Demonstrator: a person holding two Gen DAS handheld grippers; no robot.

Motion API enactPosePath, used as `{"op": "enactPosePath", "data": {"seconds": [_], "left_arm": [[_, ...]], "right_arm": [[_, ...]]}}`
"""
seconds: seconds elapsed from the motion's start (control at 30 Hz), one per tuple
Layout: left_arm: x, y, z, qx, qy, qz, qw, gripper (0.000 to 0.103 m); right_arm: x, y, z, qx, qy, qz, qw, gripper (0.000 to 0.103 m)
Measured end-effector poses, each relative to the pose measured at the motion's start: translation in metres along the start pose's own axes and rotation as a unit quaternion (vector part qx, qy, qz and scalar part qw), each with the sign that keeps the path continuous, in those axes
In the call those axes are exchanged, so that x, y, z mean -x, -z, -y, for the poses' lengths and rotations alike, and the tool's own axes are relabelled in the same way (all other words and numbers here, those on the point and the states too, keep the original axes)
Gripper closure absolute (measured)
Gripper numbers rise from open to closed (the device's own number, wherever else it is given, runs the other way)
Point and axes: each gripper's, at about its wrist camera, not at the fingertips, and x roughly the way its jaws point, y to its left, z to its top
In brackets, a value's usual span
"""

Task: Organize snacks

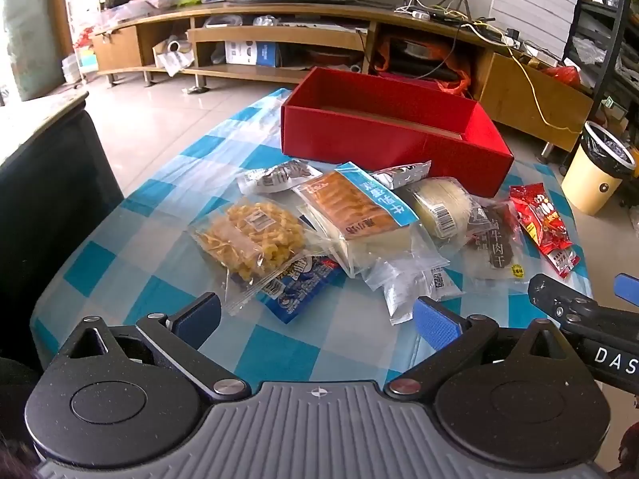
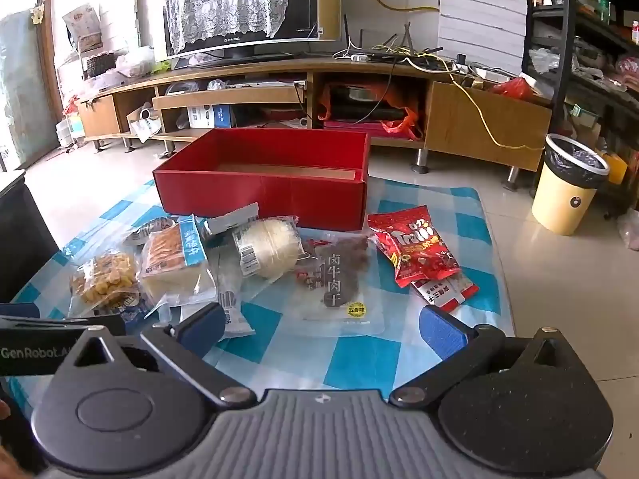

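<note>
Only rightward, black shelving [image 2: 591, 40].

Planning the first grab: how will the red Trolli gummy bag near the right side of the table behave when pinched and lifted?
The red Trolli bag looks like thin glossy film, so it will probably crumple and may slip. It seems light and likely to sag. It overlaps a red-and-white packet, which might shift with it.

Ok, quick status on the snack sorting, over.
Left gripper and right gripper open, empty, above the table. Snack packets all on the checked cloth; red box empty. Nothing blocking.
</note>
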Motion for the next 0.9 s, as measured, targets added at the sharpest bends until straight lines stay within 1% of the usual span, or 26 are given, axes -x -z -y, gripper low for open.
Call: {"op": "enactPosePath", "data": {"seconds": [0.9], "left_arm": [[-0.0013, 0.0009, -0.0001, -0.002, -0.001, -0.001, 1.0000, 0.002]], "right_arm": [[-0.0038, 0.0001, -0.0032, 0.005, -0.003, -0.008, 1.000, 0.000]]}}
